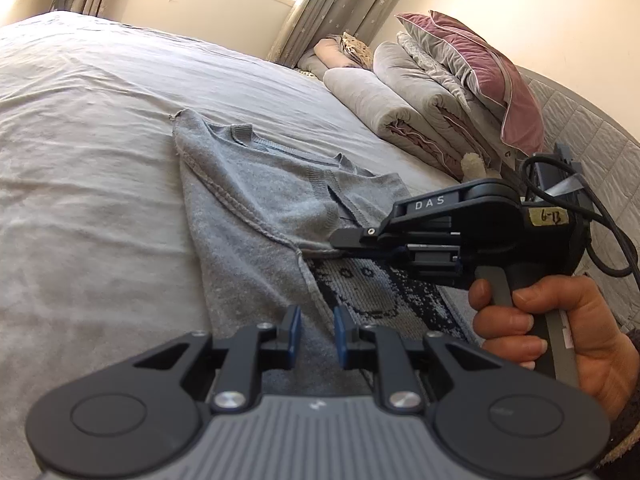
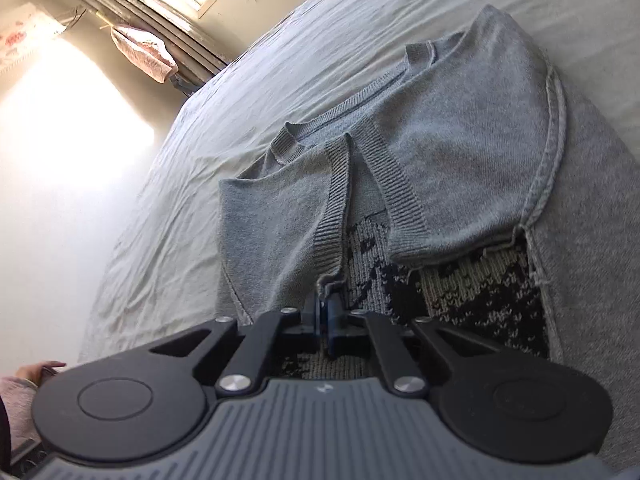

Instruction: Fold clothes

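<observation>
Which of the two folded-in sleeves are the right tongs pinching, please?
The right tongs are shut on the sleeve nearer the window side, at its ribbed cuff corner; the other sleeve lies flat, untouched, across the sweater.

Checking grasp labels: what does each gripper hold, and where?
Right gripper pinches the grey sweater at a sleeve's ribbed cuff corner. Left gripper holds nothing.

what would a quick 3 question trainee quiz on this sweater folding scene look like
1. True or false: the right gripper is shut on a ribbed cuff of the grey sweater.
2. Which gripper has a visible gap between its pads? A. left gripper B. right gripper
3. Fill in: both sleeves are folded over the patterned ____ of the sweater.

Key: 1 true; 2 A; 3 front. In the right wrist view the cuff's corner sits between closed pads; the left one holds nothing visible.
</observation>
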A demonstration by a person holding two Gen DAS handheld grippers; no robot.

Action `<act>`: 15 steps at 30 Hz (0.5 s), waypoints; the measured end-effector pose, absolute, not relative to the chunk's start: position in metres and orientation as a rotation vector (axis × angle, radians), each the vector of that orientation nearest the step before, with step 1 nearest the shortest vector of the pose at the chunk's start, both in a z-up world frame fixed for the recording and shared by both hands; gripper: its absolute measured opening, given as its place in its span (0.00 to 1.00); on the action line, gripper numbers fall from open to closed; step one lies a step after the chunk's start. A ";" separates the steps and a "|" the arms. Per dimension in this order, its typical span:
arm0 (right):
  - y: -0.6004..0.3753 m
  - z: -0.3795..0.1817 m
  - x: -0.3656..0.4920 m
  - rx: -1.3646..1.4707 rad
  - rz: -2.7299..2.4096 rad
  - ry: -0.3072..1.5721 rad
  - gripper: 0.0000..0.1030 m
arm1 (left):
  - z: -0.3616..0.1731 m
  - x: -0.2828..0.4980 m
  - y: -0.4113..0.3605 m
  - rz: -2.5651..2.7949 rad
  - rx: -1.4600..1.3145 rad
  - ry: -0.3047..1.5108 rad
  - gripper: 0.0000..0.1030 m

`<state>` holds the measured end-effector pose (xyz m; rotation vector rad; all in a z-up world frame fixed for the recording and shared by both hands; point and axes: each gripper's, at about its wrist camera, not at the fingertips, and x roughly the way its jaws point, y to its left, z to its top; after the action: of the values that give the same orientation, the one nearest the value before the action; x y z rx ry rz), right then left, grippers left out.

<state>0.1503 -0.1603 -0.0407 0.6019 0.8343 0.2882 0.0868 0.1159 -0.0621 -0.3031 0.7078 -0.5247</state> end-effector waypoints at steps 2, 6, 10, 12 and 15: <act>-0.153 -0.038 0.147 0.529 0.259 0.789 0.05 | -0.064 0.088 0.115 -0.530 -0.293 0.724 0.17; -0.150 -0.053 0.152 0.478 0.276 0.848 0.13 | -0.065 0.087 0.112 -0.530 -0.265 0.734 0.17; -0.154 -0.044 0.165 0.531 0.316 0.830 0.37 | -0.064 0.087 0.114 -0.534 -0.296 0.720 0.17; -0.154 -0.042 0.177 0.532 0.309 0.826 0.39 | -0.064 0.087 0.111 -0.532 -0.290 0.723 0.17; -0.148 -0.046 0.201 0.542 0.299 0.842 0.39 | -0.064 0.086 0.107 -0.530 -0.274 0.720 0.17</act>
<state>0.2009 -0.1482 -0.0462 0.5422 0.8423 0.2993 0.0863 0.1066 -0.0635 -0.2741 0.7200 -0.5296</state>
